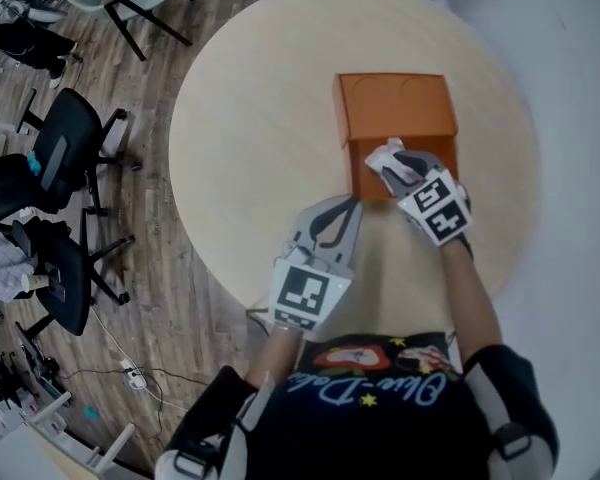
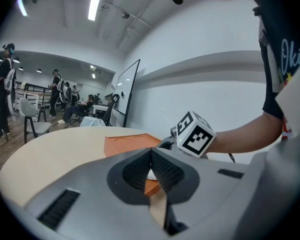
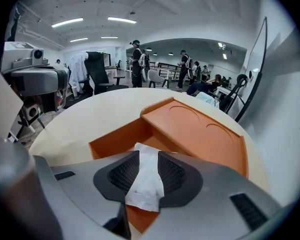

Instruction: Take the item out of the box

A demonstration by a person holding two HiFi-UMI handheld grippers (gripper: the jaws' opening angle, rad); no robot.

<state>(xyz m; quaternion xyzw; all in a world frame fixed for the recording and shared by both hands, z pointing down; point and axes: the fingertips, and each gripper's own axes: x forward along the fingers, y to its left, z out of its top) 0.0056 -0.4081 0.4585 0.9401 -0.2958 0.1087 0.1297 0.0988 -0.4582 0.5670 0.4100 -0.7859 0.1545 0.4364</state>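
Though half-hidden, packet [image 3: 146, 181] in right jaws

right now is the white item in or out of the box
Cannot tell fully: the right gripper holds the white item above the open end of the orange box, lower tip hidden.

Right hand-held gripper [image 1: 392, 164] holds white item [image 1: 384, 155] over box [image 1: 395, 108].

In the head view the right gripper [image 1: 395, 168] covers the open end of the orange box [image 1: 395, 108], hiding its inside and most of the white item [image 1: 383, 154]. In its own view, the left gripper [image 2: 151, 151] blocks most of the box. The distant people [image 3: 136, 59] are too small to make out.
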